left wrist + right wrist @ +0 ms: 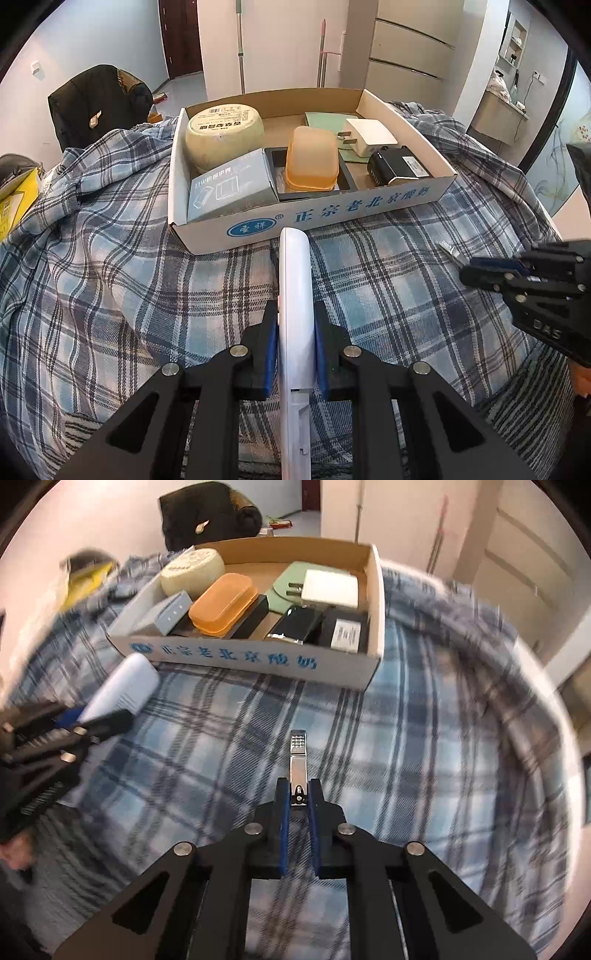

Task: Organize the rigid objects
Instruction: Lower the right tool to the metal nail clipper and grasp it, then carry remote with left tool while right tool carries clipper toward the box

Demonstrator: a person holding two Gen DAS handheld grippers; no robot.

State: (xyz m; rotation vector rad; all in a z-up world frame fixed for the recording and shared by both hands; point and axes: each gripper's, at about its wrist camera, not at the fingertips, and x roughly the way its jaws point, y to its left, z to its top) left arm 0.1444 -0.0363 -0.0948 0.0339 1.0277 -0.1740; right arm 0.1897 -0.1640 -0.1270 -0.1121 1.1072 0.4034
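The right tongs point(298, 801) pinch only the end of the nail clipper point(297, 766) and the left tongs point(294, 325) clamp the white remote point(294, 295), so the clipper may slip before the cardboard box point(332, 218)

We note: white remote point(295, 332), near end cut by frame bottom; clippers point(297, 775), rear hidden between pads; box point(258, 661) lettering smeared; black tray point(314, 192), largely under orange case point(312, 158).

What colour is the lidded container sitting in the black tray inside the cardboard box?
Translucent orange container, clearest in the left wrist view.
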